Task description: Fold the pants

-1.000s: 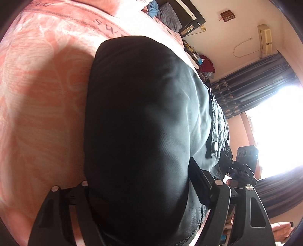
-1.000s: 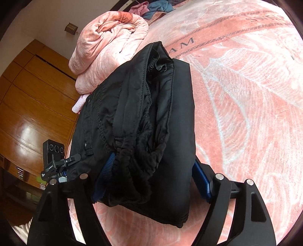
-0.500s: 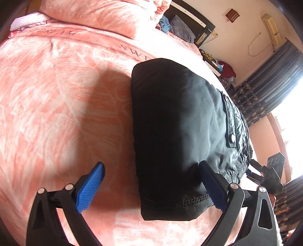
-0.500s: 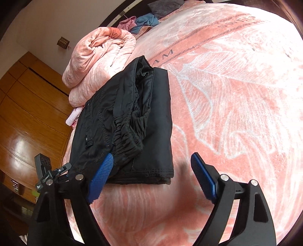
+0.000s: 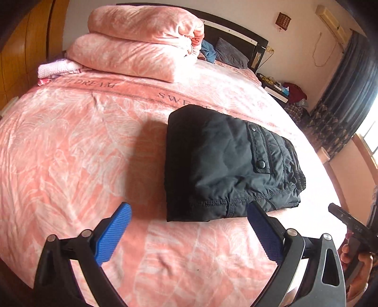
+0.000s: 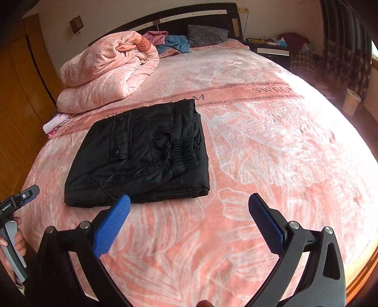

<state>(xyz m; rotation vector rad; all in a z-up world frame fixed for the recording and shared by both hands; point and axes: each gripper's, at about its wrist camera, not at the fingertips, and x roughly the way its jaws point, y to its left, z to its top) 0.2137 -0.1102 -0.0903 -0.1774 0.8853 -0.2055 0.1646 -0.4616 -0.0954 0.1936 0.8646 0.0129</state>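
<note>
Left wrist view: the left claw [image 5: 187,220] stands wide and empty above the bed [image 5: 70,165]; the black pants [image 5: 226,163] lie folded into a compact bundle.

Right wrist view: the right claw [image 6: 189,210] is opening, nothing between its jaws. Folding looks finished.

Home bedroom, pink bed [image 5: 70,153], headboard [image 6: 165,19], curtains [image 5: 349,82]
</note>
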